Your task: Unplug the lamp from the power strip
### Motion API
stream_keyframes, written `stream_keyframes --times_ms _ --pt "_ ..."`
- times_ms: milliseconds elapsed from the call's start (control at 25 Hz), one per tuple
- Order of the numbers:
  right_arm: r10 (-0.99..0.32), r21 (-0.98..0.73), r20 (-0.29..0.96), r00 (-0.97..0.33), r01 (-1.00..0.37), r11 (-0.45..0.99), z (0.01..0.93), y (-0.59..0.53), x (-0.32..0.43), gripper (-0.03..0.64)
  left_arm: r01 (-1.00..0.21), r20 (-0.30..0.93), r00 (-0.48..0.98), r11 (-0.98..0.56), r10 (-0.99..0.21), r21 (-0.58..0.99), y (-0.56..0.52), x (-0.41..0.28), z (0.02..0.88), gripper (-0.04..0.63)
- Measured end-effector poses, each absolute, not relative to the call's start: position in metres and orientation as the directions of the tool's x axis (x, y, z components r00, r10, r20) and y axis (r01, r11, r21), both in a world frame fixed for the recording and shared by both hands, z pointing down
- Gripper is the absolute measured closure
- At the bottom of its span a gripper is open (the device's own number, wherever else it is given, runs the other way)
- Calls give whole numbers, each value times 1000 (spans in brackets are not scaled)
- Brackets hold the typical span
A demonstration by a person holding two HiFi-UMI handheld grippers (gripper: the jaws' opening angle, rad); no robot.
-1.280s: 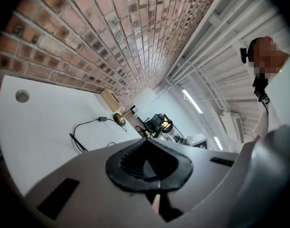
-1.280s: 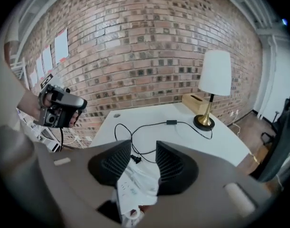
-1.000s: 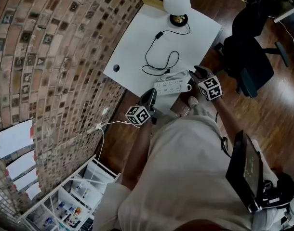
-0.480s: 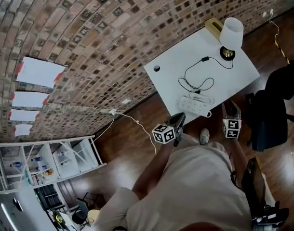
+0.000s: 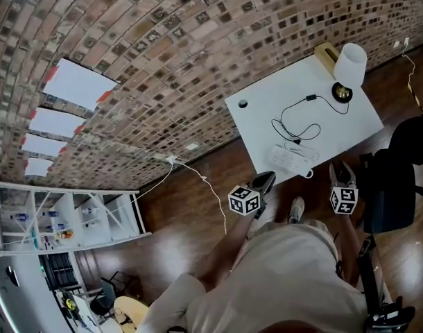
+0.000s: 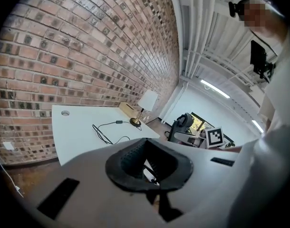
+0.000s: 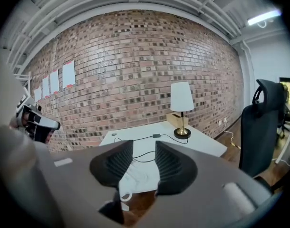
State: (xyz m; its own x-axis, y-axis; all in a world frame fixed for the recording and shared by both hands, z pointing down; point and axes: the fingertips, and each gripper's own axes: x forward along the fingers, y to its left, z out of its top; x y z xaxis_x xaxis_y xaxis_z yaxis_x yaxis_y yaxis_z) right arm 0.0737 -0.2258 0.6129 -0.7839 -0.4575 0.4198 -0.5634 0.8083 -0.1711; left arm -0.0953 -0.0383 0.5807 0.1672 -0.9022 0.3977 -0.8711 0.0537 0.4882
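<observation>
Both claws have pulled back and up from the worktop (image 5: 267, 109); a second ago they sat right at the power strip (image 5: 292, 159).

- Brick wall (image 5: 163, 40) backs the worktop.
- Office chair (image 5: 392, 186) stands off to the right, clear of my reach.
- Lamp (image 5: 350, 64) stands upright in the far corner by the wall, well apart from the strip, so its cord (image 5: 311, 97) lies in slack loops across the worktop to reach it.
- Power strip lies at the near edge, the easiest spot to reach.
- Plug end lies at the strip; too small to tell whether it is still seated.
- Left claw (image 5: 265, 180) is released, nothing between its pads.
- Right claw (image 5: 338, 166) is also released and empty; the strip shows far off through its gap.

Judgement: with both claws backed off and empty, I am either finished or regrouping.
</observation>
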Motion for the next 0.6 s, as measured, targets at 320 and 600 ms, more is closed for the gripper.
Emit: stream_keyframes --times_ms 320,600 --pt "-417 -143 416 -808 -511 847 606 -172 67 496 -853 396 176 61 -901 518 26 -72 591 592" --pt "-435 -108 392 -811 -510 853 574 -129 71 497 -857 367 144 70 -919 511 89 -76 568 592"
